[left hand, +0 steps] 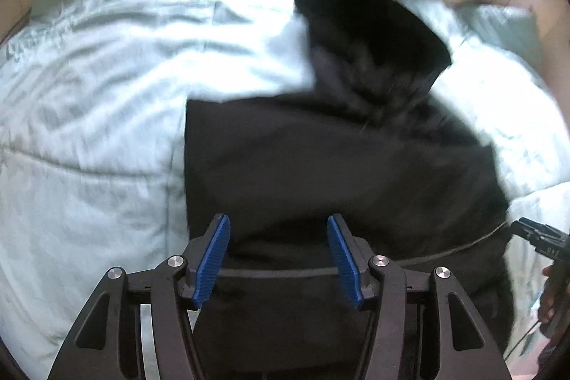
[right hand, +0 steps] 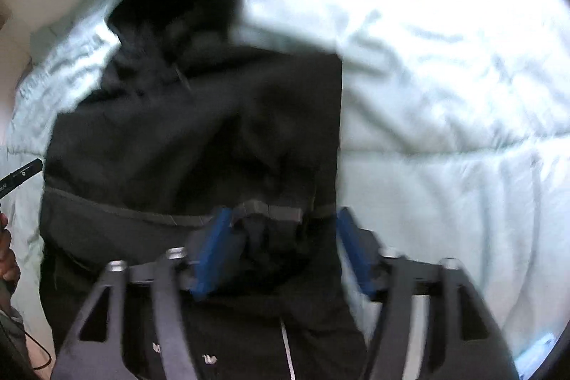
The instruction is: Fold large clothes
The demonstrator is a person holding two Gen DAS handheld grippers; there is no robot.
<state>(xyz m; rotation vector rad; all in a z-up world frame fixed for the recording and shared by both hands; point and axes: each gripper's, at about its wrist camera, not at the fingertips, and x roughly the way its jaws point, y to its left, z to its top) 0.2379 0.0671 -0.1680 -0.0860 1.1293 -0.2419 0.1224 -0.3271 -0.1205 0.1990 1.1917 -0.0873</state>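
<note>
black hoodie (left hand: 320, 159) lies on, seemingly, pale quilted bedding (left hand: 89, 130).

text: none legible | white marks on black hoodie (right hand: 210, 358): blurred

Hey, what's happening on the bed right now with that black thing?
A person with a gripper in each hand is folding a black hoodie spread on a pale blue comforter, hood toward the far side. Both the left gripper and right gripper are open, poised over the near hem. The hoodie's sides look already folded in, though motion blur hides detail.
</note>
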